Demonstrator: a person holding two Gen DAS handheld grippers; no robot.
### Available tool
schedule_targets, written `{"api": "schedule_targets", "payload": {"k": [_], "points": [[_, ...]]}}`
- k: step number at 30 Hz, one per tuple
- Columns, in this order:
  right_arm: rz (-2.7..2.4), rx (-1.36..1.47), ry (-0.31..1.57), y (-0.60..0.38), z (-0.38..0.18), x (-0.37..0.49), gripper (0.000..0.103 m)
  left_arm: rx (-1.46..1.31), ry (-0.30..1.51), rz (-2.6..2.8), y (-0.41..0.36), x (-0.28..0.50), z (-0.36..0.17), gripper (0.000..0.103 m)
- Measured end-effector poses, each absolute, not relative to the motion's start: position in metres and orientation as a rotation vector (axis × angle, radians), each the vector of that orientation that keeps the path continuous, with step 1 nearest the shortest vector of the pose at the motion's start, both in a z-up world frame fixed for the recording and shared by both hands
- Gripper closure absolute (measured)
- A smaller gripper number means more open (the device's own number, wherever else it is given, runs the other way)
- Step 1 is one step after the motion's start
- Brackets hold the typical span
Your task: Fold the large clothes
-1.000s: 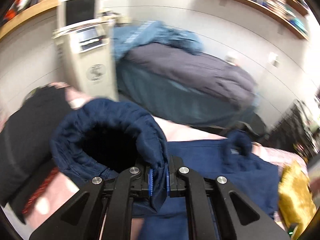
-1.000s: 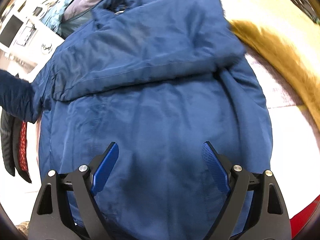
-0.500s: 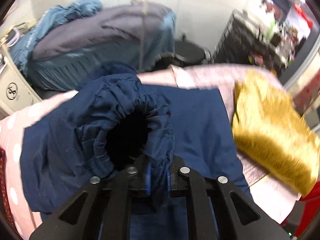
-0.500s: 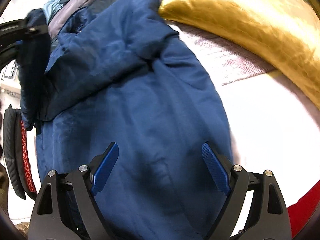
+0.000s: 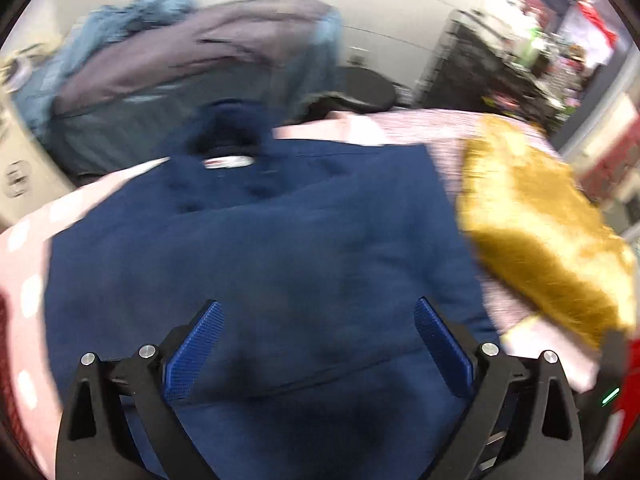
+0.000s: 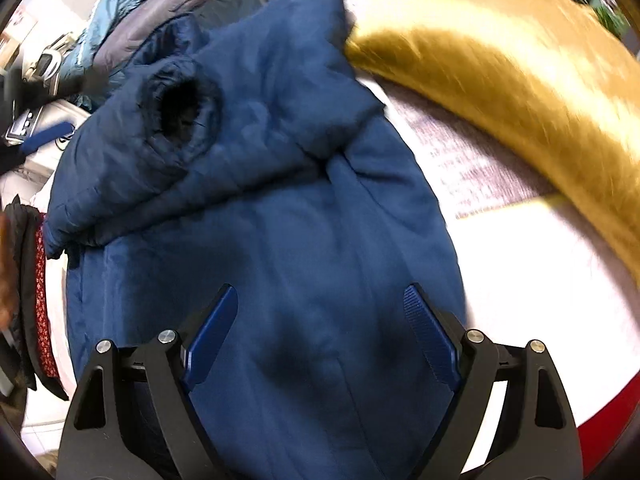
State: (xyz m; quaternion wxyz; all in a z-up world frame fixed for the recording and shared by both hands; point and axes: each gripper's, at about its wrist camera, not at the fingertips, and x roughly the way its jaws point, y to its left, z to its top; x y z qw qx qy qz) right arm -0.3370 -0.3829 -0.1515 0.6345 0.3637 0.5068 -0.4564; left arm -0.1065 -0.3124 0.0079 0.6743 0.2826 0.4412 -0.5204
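A large navy padded jacket (image 5: pixel 280 248) lies spread on the pink bed cover (image 5: pixel 32 240). In the right wrist view one sleeve is folded across the jacket (image 6: pixel 300 220), and its dark cuff (image 6: pixel 184 92) rests on the chest. My left gripper (image 5: pixel 316 304) hovers over the jacket's middle. Its jaws are opening wide, with nothing between the pads; only the cloth lies below. My right gripper (image 6: pixel 320 290) stands open above the jacket's lower part, not pinching any fabric.
A golden furry pillow (image 5: pixel 540 232) lies right of the jacket, also close in the right wrist view (image 6: pixel 520 60). Behind the bed is a heap of grey and light-blue clothes (image 5: pixel 180 60). A black and red garment (image 6: pixel 36 292) lies at the left edge.
My left gripper carried the sleeve cuff across over the jacket, let it go and spread its jaws wide. The sleeve now lies folded over the chest. The right gripper stayed open.
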Motion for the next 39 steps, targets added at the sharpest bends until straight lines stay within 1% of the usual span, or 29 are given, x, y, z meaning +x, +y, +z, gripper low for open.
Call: {"api": "schedule_targets", "payload": {"k": [2, 6, 9, 14, 17, 19, 21, 24, 26, 31, 33, 39], "points": [[-1.005, 0.791, 1.170, -0.388, -0.151, -0.318, 0.018, 0.630, 0.998, -1.065, -0.290, -0.074, -0.001, 0.009], [-0.910, 0.711, 1.187, -0.398, -0.151, -0.270, 0.018, 0.552, 1.087, -0.876, -0.247, -0.007, -0.020, 0.011], [-0.836, 0.597, 1.190, -0.404, -0.146, -0.221, 0.018, 0.501, 1.111, -0.794, -0.231, 0.028, -0.024, 0.015], [-0.731, 0.382, 1.201, -0.404, -0.144, -0.155, 0.018, 0.544, 1.101, -0.776, -0.237, 0.044, -0.034, 0.019], [-0.685, 0.303, 1.260, -0.408, -0.165, -0.129, 0.018, 0.595, 1.096, -0.779, -0.248, 0.045, -0.046, 0.019], [-0.724, 0.321, 1.315, -0.420, -0.185, -0.131, 0.018, 0.633, 1.107, -0.787, -0.256, 0.041, -0.057, 0.019], [-0.753, 0.402, 1.343, -0.435, -0.199, -0.134, 0.018, 0.673, 1.116, -0.788, -0.261, 0.043, -0.069, 0.017], [-0.808, 0.504, 1.390, -0.457, -0.222, -0.144, 0.020, 0.695, 1.152, -0.784, -0.268, 0.049, -0.088, 0.012], [-0.794, 0.541, 1.404, -0.463, -0.232, -0.147, 0.020, 0.685, 1.188, -0.792, -0.269, 0.054, -0.099, 0.007], [-0.803, 0.520, 1.429, -0.469, -0.246, -0.142, 0.016, 0.705, 1.199, -0.801, -0.277, 0.059, -0.117, 0.005], [-0.811, 0.520, 1.434, -0.470, -0.249, -0.139, 0.013, 0.685, 1.209, -0.806, -0.278, 0.062, -0.121, 0.005], [-0.821, 0.515, 1.443, -0.476, -0.259, -0.130, 0.008, 0.683, 1.192, -0.823, -0.277, 0.064, -0.125, 0.005]]}}
